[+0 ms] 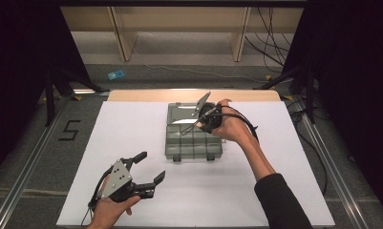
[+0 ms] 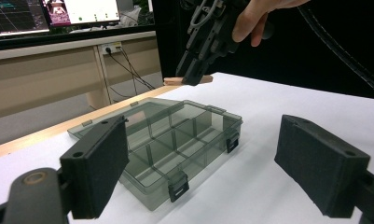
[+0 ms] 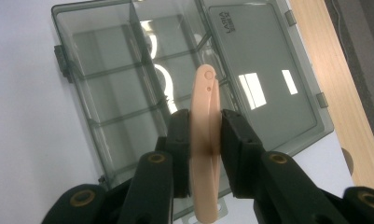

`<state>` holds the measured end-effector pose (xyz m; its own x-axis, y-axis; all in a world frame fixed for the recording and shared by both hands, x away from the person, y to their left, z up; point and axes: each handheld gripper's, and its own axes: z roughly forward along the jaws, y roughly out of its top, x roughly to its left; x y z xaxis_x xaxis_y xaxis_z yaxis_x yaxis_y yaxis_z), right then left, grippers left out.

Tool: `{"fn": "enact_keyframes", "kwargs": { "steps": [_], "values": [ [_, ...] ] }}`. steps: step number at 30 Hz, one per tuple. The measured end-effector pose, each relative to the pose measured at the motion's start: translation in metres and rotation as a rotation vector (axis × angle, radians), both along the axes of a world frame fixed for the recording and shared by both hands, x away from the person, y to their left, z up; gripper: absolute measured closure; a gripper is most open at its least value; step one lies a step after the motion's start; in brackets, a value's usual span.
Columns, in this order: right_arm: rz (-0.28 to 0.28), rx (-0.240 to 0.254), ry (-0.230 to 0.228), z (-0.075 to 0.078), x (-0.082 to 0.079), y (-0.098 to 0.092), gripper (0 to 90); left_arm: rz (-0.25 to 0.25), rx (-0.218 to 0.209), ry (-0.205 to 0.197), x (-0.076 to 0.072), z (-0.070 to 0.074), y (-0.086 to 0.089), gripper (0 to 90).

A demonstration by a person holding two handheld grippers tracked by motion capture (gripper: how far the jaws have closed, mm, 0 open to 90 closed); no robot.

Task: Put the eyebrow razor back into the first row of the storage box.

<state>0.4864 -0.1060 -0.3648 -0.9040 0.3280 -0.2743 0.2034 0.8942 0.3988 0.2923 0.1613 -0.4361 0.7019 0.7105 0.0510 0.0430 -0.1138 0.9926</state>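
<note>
The right gripper (image 3: 205, 135) pinches a peach-coloured clip (image 3: 204, 140) on edge above the open compartment box (image 1: 194, 143), probably so it can drop neatly into 1 of the cells. The left gripper (image 1: 150, 169) rests spread wide near the surface's (image 1: 132, 124) front edge, clear of the work.

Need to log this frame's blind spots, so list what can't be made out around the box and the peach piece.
- Peach piece: right gripper view, middle covered by the right tongs, lower end cut off by the bottom edge; what it is stays unclear.
- Same piece, high view: hidden behind the hand.
- Box: left gripper view, near corner hidden by a pad.
- Lid lettering: too small.
</note>
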Motion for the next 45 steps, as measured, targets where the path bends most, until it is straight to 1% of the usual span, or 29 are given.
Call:
{"fn": "enact_keyframes", "kwargs": {
  "steps": [3,6,13,17,19,20,22,26,27,33,35,37,40,42,45],
  "values": [
    [0.008,-0.004,-0.006,-0.001,0.003,0.003,74.3,0.0,-0.001,-0.001,0.0,0.0,0.0,16.3],
    [0.015,-0.015,0.002,-0.004,0.007,0.007,74.3,-0.001,0.003,-0.006,0.0,0.0,0.0,16.3],
    [0.023,-0.026,0.0,-0.011,0.014,0.012,74.3,-0.001,-0.003,-0.004,0.0,0.0,0.001,16.3],
    [0.034,-0.022,0.019,-0.015,0.018,0.012,74.3,0.0,-0.004,-0.004,0.0,0.0,0.0,16.3],
    [0.025,-0.026,0.017,-0.016,0.019,0.013,74.3,-0.003,-0.002,-0.002,0.0,0.0,-0.001,16.3],
    [0.025,-0.025,0.025,-0.016,0.019,0.013,74.3,-0.005,-0.003,0.0,0.0,0.0,-0.001,16.3],
    [0.026,-0.028,0.021,-0.018,0.021,0.013,74.3,-0.005,-0.004,0.001,0.0,0.0,-0.001,16.3],
    [0.026,-0.03,0.027,-0.02,0.023,0.014,74.3,0.0,-0.007,-0.002,0.0,0.001,0.001,16.3],
    [0.018,-0.032,0.03,-0.021,0.024,0.014,74.3,0.0,-0.006,-0.003,0.0,0.001,0.001,16.3],
    [0.017,-0.043,0.033,-0.027,0.027,0.015,74.3,-0.005,-0.004,0.0,0.0,0.0,-0.001,16.3],
    [0.024,-0.04,0.035,-0.028,0.029,0.016,74.3,-0.003,-0.003,-0.003,0.0,0.001,0.0,16.3],
    [0.019,-0.041,0.038,-0.03,0.03,0.016,74.3,-0.001,-0.008,-0.004,0.0,0.001,0.0,16.3],
    [0.016,-0.046,0.041,-0.032,0.032,0.016,74.3,-0.003,-0.003,-0.006,0.0,0.001,0.0,16.3],
    [0.017,-0.056,0.03,-0.034,0.033,0.017,74.3,-0.004,-0.003,-0.005,0.0,0.001,0.0,16.3],
    [0.022,-0.054,0.036,-0.035,0.033,0.018,74.3,-0.003,-0.001,-0.005,0.0,0.001,0.0,16.3]
  ]
}}
